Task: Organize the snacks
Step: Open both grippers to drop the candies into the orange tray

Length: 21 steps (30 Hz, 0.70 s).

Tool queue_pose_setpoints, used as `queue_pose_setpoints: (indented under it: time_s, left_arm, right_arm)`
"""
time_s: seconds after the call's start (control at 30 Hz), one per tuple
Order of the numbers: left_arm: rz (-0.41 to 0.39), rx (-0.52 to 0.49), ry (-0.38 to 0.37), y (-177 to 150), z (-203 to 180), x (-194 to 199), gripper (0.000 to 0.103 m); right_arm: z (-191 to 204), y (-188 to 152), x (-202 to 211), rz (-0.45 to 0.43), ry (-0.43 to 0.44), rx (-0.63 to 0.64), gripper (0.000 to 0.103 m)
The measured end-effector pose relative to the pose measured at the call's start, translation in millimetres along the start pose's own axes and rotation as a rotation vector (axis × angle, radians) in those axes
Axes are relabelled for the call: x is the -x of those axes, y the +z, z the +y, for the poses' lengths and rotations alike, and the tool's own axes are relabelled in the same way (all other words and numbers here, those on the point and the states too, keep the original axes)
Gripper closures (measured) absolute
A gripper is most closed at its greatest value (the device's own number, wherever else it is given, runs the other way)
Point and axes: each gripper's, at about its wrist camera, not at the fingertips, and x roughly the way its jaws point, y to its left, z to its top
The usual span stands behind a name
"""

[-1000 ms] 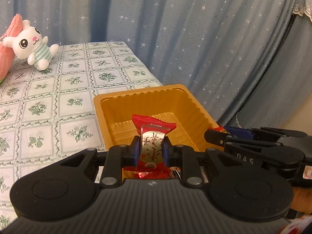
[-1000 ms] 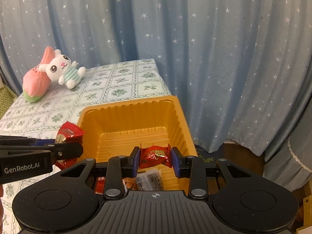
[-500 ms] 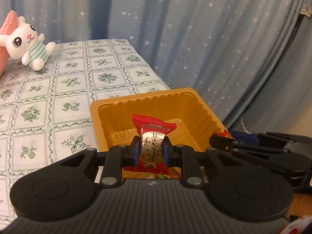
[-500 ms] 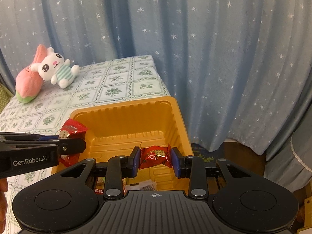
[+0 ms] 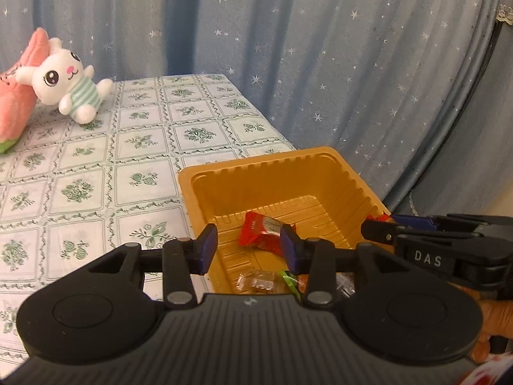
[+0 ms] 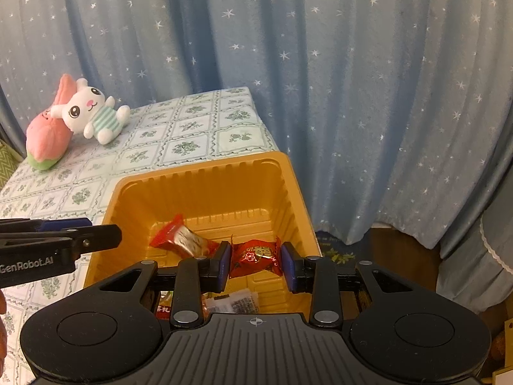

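Note:
An orange plastic tray (image 5: 349,173) (image 6: 205,179) sits at the table's right edge. My left gripper (image 5: 248,250) is open and empty above the tray's near left part. A red and silver snack packet (image 5: 261,232) (image 6: 182,239) lies tilted inside the tray, free of the fingers. My right gripper (image 6: 256,264) is shut on a red candy packet (image 6: 256,256) and holds it over the tray's near right side. The right gripper also shows at the right of the left wrist view (image 5: 381,229). Several other wrapped snacks (image 5: 259,280) lie at the tray's near end.
The table has a green floral cloth (image 5: 96,166). A white plush rabbit (image 5: 69,78) and a pink plush (image 5: 16,99) lie at the far left. A starry blue curtain (image 5: 320,48) hangs behind and to the right, past the table edge.
My left gripper has opened and let go of the red and silver packet, which has dropped into the tray. My right gripper still holds its red candy packet over the tray.

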Motion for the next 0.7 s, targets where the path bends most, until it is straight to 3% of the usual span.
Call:
queue_pose_setpoints:
  time_s: [0.7]
  left_arm:
    - [0.001, -0.005, 0.01, -2, 4, 6, 0.064]
  right_arm:
    - [14, 12, -8, -0.005, 0.026, -0.014, 0.069]
